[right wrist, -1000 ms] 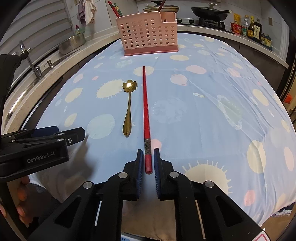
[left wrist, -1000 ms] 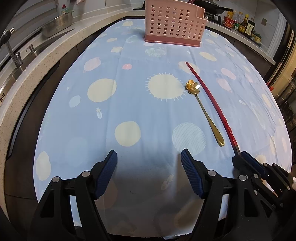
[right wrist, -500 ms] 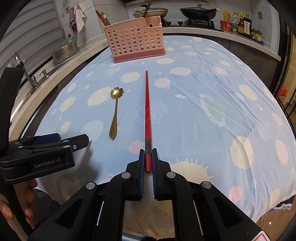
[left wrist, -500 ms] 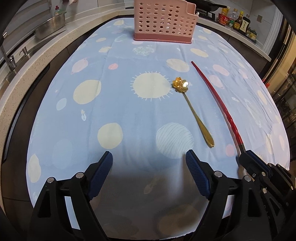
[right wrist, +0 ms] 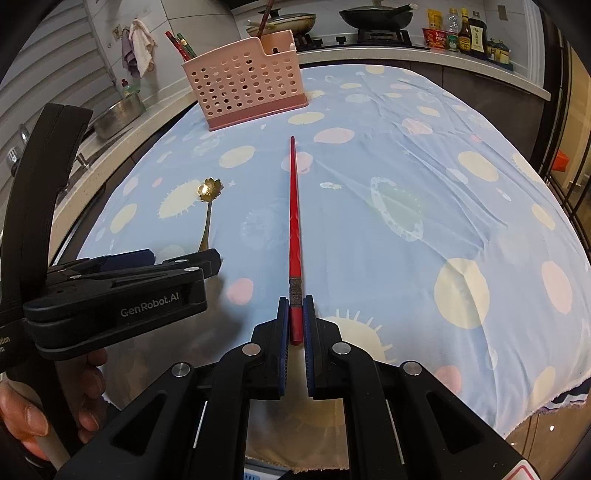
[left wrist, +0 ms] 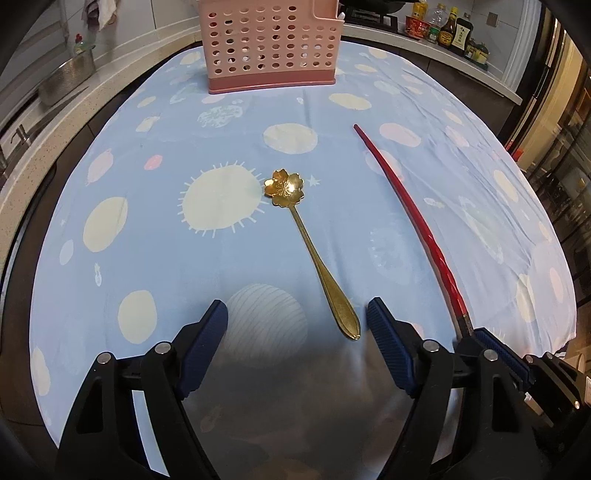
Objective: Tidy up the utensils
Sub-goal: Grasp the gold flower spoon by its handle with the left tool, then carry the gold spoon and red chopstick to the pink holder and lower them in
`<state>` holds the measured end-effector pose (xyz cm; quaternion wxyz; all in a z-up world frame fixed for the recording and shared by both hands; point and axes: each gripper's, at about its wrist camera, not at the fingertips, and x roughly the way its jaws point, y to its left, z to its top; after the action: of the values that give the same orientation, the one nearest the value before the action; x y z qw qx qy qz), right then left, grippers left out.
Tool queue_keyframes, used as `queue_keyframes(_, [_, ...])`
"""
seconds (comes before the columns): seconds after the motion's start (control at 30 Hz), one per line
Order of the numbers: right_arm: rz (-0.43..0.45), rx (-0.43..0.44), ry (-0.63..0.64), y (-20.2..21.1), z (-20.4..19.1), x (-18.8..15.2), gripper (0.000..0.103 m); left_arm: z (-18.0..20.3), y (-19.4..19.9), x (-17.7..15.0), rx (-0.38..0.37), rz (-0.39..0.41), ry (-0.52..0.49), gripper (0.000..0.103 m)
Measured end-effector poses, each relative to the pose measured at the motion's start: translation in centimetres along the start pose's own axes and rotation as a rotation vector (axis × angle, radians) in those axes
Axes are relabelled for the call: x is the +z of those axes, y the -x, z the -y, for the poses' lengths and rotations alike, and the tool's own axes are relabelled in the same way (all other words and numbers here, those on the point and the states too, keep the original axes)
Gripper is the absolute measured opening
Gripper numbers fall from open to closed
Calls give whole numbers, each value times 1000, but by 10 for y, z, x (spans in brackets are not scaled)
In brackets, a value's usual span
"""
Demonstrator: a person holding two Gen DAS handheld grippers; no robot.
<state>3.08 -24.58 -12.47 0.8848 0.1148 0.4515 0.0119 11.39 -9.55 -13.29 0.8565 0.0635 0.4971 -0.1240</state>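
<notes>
A gold spoon [left wrist: 310, 251] with a flower-shaped bowl lies on the blue spotted tablecloth [left wrist: 147, 229]. My left gripper [left wrist: 297, 319] is open just short of the spoon's handle end, which lies close to the right fingertip. It also shows in the right wrist view [right wrist: 184, 258], in front of the spoon [right wrist: 208, 206]. My right gripper [right wrist: 295, 314] is shut on the handle end of a red chopstick [right wrist: 294, 206] that points toward the pink utensil basket [right wrist: 243, 90]. The chopstick [left wrist: 406, 214] and basket [left wrist: 271, 44] also show in the left wrist view.
The basket holds several chopsticks [right wrist: 179, 46]. A steel bowl [right wrist: 118, 114] and a sink tap [right wrist: 14, 155] sit on the counter at left. A stove with pans [right wrist: 373, 16] and sauce bottles [right wrist: 461, 35] stand behind. The table edge is near at the front.
My left gripper has moved forward and right, so the spoon's handle end now lies by its right fingertip. My right gripper stays shut on the red chopstick, whose tip has risen.
</notes>
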Motion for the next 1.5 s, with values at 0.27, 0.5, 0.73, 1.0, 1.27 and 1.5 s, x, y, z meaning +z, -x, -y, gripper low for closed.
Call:
queue_keyframes(0.27, [-5, 8, 1, -4, -1, 0, 7, -5, 6, -4, -15, 22, -14, 21])
queue_keyframes(0.5, [1, 16, 0, 0, -1, 0, 7, -14, 13, -6, -53, 10, 16, 11])
queue_keyframes(0.73, [27, 43, -8, 19, -5, 5, 7, -24, 38, -5, -47, 48, 40, 10])
queue_keyframes(1.0, [122, 79, -8, 56, -12, 28, 7, -38, 72, 6, -59, 117, 79, 9])
queue_keyframes(1.27, [211, 120, -1, 84, -20, 58, 7, -51, 100, 28, -70, 189, 106, 1])
queue_keyframes(1.5, [270, 142, 13, 99, -27, 84, 7, -60, 109, 41, -59, 213, 119, 1])
